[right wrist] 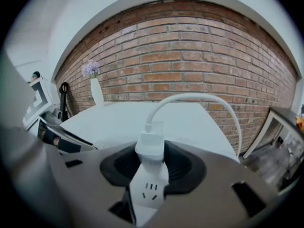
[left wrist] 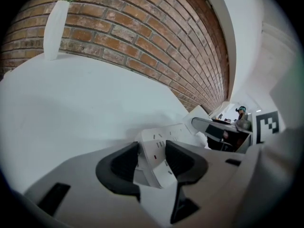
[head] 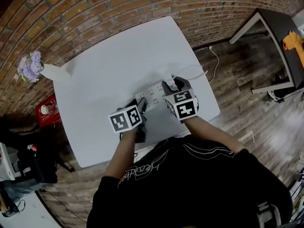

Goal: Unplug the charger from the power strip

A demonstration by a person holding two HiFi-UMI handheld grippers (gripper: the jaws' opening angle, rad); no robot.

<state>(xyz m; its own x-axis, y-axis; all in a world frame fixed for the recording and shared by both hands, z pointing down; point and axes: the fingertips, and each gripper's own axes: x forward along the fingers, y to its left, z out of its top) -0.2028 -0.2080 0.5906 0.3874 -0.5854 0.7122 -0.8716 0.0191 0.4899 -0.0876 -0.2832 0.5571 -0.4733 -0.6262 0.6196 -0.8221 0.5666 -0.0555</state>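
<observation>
The strip [left wrist: 156, 151] between the black pads [left wrist: 121, 165] of the left gripper [left wrist: 152, 163] is white, with small dark slots. The charger [right wrist: 150, 146] in the right gripper [right wrist: 152, 167] is white too, and so is its cable [right wrist: 190, 95]. Both grippers have grey bodies, and each cube [head: 127, 119] carries black-and-white square markers. Under the grippers the table [head: 109, 56] is pale grey-white. Beyond them the wall [right wrist: 190, 46] is red-brown brick with light joints. The vase [left wrist: 54, 27] far ahead of the left gripper is white, and its flowers [head: 29, 66] are lilac. The floor [head: 247, 122], to the right of the right gripper, is dark brown wood.
</observation>
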